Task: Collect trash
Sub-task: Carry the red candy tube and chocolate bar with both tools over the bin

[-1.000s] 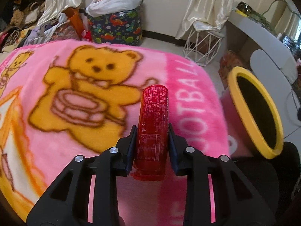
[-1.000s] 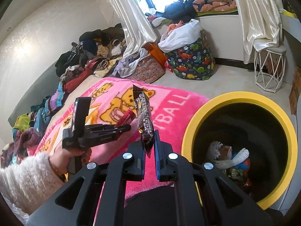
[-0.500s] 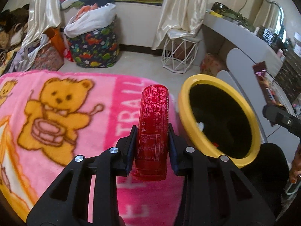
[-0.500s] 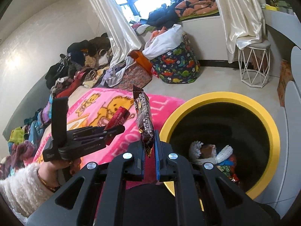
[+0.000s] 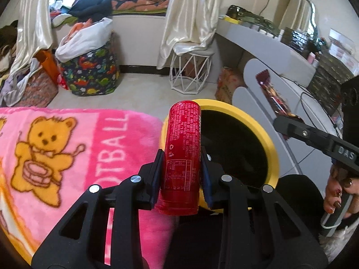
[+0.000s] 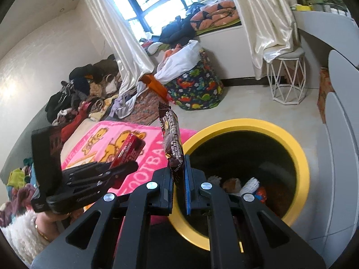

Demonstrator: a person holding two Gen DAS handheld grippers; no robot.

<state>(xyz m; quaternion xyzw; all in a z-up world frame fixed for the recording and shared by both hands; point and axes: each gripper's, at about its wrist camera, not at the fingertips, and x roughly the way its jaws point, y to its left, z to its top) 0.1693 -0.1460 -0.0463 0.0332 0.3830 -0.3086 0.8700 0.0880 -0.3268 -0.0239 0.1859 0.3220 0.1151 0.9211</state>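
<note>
While left view hides it, right shows trash (image 6: pixel 233 182) in bin (image 6: pixel 300 154).

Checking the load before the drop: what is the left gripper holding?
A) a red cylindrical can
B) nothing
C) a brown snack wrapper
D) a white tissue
A: the left gripper is shut on the red cylindrical can, beside the yellow-rimmed bin.

You are working in a lived-in home bedroom: a pink teddy-bear blanket (image 5: pixel 67 157) covers the bed, and clothes (image 6: pixel 85 94) lie heaped along the wall. You can see satin curtains (image 6: pixel 116 33) at a big window, a dinosaur-print laundry basket (image 6: pixel 197 89) stuffed with linen, and a vanity counter with a mirror (image 5: pixel 291 9).
</note>
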